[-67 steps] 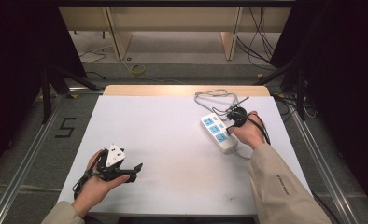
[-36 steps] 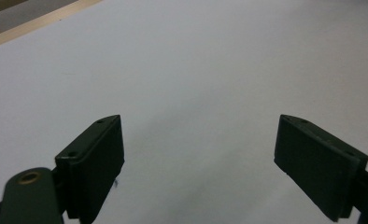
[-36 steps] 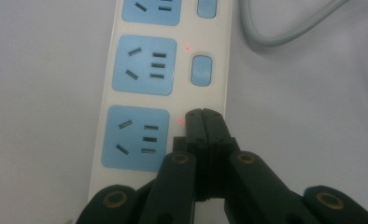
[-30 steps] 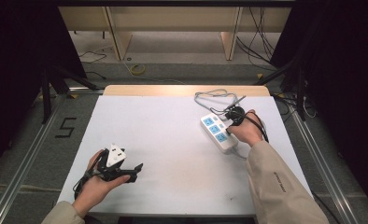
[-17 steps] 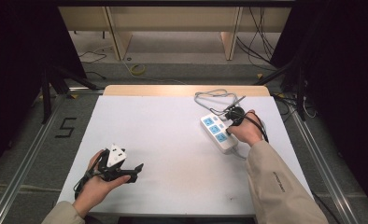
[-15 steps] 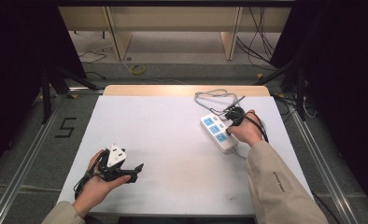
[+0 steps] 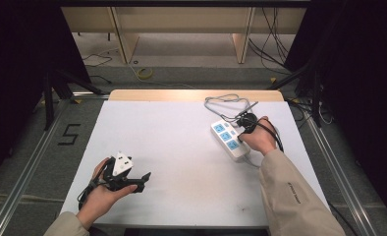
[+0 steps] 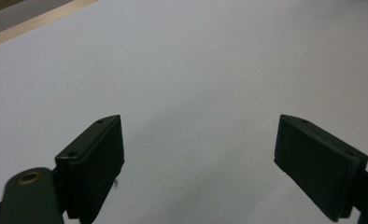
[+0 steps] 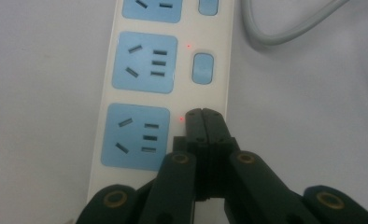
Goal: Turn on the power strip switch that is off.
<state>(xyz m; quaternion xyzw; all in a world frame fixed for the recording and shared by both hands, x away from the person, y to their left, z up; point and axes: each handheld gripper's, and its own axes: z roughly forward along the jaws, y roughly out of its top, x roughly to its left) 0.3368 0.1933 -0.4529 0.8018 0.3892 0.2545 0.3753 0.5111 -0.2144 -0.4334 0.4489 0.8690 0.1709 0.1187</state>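
The left gripper is held low over the near-left part of the white table, its jaws spread wide with nothing between them — in the left gripper view only bare table surface lies ahead of the pads. Well apart, toward the far right, the power strip lies flat on the table, its grey cord looping away behind it. The right gripper is seen fully closed and empty, its joined tips set on the nearest switch of the strip, just beside the nearest blue socket; a small red lamp glows next to the tips. The middle switch lies clear, farther along the strip.

Risks, as judged: the strip is unrestrained, so an oblique push could slide or swivel it rather than work the rocker; the narrow closed tips could slip off the switch edge onto the casing; the switch is hidden beneath the tips, so whether it is actually depressed cannot be told.
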